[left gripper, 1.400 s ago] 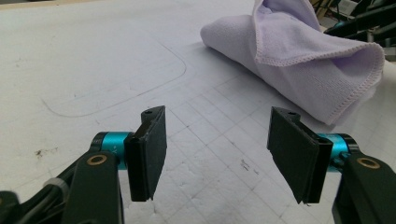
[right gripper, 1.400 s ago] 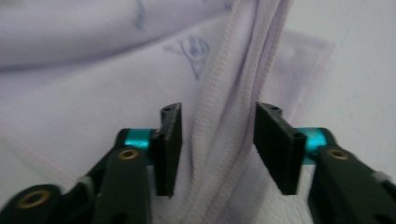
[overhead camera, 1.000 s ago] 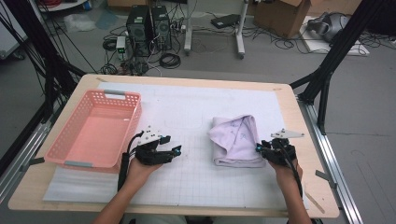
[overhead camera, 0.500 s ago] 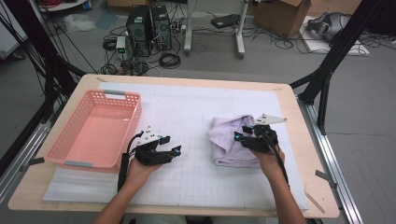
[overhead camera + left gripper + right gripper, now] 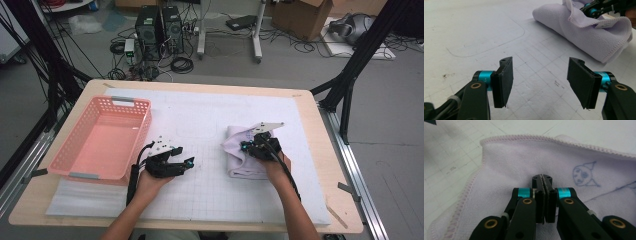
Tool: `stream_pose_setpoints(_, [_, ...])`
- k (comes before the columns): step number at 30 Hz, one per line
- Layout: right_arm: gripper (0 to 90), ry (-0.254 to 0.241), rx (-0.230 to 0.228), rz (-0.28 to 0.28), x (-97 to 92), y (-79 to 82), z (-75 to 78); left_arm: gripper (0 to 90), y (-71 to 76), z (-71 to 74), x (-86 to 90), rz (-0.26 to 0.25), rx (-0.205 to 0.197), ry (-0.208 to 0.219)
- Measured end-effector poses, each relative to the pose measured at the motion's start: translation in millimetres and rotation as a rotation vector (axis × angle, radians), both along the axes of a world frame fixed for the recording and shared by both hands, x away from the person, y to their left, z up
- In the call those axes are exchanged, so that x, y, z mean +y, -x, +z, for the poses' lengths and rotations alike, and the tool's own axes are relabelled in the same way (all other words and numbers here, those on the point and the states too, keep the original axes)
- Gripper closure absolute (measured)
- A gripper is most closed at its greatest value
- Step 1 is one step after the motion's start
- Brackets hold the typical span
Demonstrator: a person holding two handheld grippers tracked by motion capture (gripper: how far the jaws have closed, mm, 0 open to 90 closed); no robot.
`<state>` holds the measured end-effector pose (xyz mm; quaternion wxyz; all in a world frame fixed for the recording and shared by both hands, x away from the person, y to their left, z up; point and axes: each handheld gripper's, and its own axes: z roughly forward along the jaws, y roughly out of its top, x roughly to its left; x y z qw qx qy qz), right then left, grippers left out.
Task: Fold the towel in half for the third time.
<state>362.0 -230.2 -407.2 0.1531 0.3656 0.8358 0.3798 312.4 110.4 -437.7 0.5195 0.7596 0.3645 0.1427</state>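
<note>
A wooden-edged table [image 5: 320, 150] stands on a grey floor [image 5: 395, 125], its top covered by a white gridded mat [image 5: 200, 115]. Black metal frame legs [image 5: 350, 80] rise at both sides of the table, and silver rails [image 5: 357, 170] run along its edges. Beyond the far edge, two dark computer towers [image 5: 160, 27] sit on the floor among tangled black cables [image 5: 180, 64]. A white stand's legs [image 5: 256, 35] are planted nearby. A cardboard box [image 5: 300, 17] rests at the back, beside a grey device [image 5: 352, 27] on a white sheet. The light is even and soft.
</note>
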Motion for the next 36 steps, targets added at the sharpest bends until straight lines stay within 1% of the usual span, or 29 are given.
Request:
stream_pose_setpoints(2, [87.5, -0.031, -0.023, -0.002, -3.1, 2.1, 4.7, 38.1, 0.2, 0.2, -0.4, 0.0, -0.002, 0.0])
stream_pose_setpoints(3, [73.9, -0.06, -0.036, -0.01, -4.2, 3.1, 7.2, 38.1, 0.2, 0.2, -0.7, 0.0, -0.002, 0.001])
stream_pose_setpoints(4, [64.5, -0.093, -0.034, -0.02, -4.6, 3.1, 8.8, 38.1, 0.3, 0.0, -0.9, 0.001, -0.001, 0.001])
stream_pose_setpoints(5, [57.8, -0.104, -0.021, -0.024, -3.8, 2.5, 9.2, 38.1, 0.2, -0.1, -1.0, -0.001, 0.0, -0.001])
stream_pose_setpoints(6, [54.1, -0.091, -0.005, -0.024, -1.3, 1.7, 8.1, 38.1, 0.1, -0.4, -1.4, -0.002, -0.001, -0.001])
stream_pose_setpoints(8, [53.7, -0.039, 0.012, -0.015, 4.2, -1.4, 1.7, 38.1, 0.4, -0.2, -1.3, -0.003, 0.001, -0.004])
stream_pose_setpoints(9, [55.9, -0.03, 0.028, -0.013, 6.8, -3.3, -2.0, 38.1, 0.7, 0.2, -1.2, -0.002, 0.0, -0.006])
stream_pose_setpoints(10, [63.1, -0.027, 0.038, -0.005, 9.2, -4.3, -4.7, 38.1, 0.7, 0.2, -1.0, -0.002, -0.001, -0.004])
stream_pose_setpoints(11, [72.7, -0.019, 0.043, 0.012, 12.2, -4.5, -6.6, 38.1, 0.9, 0.3, -0.6, -0.001, 0.003, -0.003])
stream_pose_setpoints(12, [80.9, 0.006, 0.04, 0.023, 15.7, -3.6, -7.7, 38.0, 0.8, 0.3, -0.5, -0.001, 0.004, -0.002])
stream_pose_setpoints(13, [84.7, 0.029, 0.027, 0.037, 19.1, -2.5, -8.3, 38.1, 0.7, 0.1, -0.5, 0.001, 0.003, -0.001])
stream_pose_setpoints(14, [85.7, 0.042, 0.014, 0.049, 21.6, -1.6, -8.4, 38.1, 0.7, 0.1, -0.3, 0.003, 0.003, 0.0])
stream_pose_setpoints(16, [86.3, 0.047, 0.0, 0.047, 22.1, 0.9, -6.0, 38.1, 0.8, 0.4, 0.4, 0.001, 0.003, 0.002])
stream_pose_setpoints(18, [86.3, 0.018, -0.007, 0.039, 17.1, 5.0, -0.7, 38.1, 0.8, 0.7, 1.0, 0.004, 0.002, 0.002])
stream_pose_setpoints(19, [86.2, -0.002, -0.023, 0.03, 13.0, 7.9, 2.3, 38.2, 0.7, 0.9, 1.4, 0.003, 0.0, 0.002])
stream_pose_setpoints(20, [86.1, -0.016, -0.033, 0.023, 8.1, 10.9, 5.2, 38.2, 0.7, 0.9, 1.7, 0.005, 0.0, 0.003])
stream_pose_setpoints(23, [86.0, -0.023, -0.066, -0.011, -10.1, 19.9, 10.5, 38.2, 0.6, 0.9, 1.7, 0.007, 0.0, 0.004])
stream_pose_setpoints(25, [86.0, -0.036, -0.073, -0.045, -25.8, 26.2, 11.5, 38.1, 0.7, 1.2, 1.7, 0.007, -0.001, 0.004])
stream_pose_setpoints(29, [86.1, -0.048, -0.058, -0.106, -53.7, 38.7, 5.1, 38.1, 0.4, 0.9, 1.5, 0.007, 0.0, 0.0])
stream_pose_setpoints(31, [85.9, -0.039, -0.046, -0.133, -64.8, 43.2, -1.2, 38.1, 0.5, 0.9, 1.2, 0.007, 0.0, 0.002])
stream_pose_setpoints(32, [84.4, -0.038, -0.036, -0.145, -69.9, 44.8, -4.5, 38.2, 0.6, 1.0, 1.3, 0.007, 0.0, 0.002])
stream_pose_setpoints(33, [79.9, -0.048, -0.026, -0.16, -74.9, 46.4, -7.3, 38.1, 0.6, 1.0, 1.4, 0.008, -0.001, 0.001])
stream_pose_setpoints(34, [76.0, -0.062, -0.028, -0.18, -80.2, 48.0, -8.8, 38.2, 0.5, 1.1, 1.4, 0.009, 0.0, 0.002])
stream_pose_setpoints(35, [74.1, -0.084, -0.029, -0.202, -84.8, 49.5, -8.3, 38.1, 0.6, 1.0, 1.5, 0.013, 0.002, 0.003])
stream_pose_setpoints(36, [72.0, -0.102, -0.045, -0.217, -89.2, 50.4, -6.2, 38.1, 0.4, 0.8, 1.5, 0.015, 0.0, 0.006])
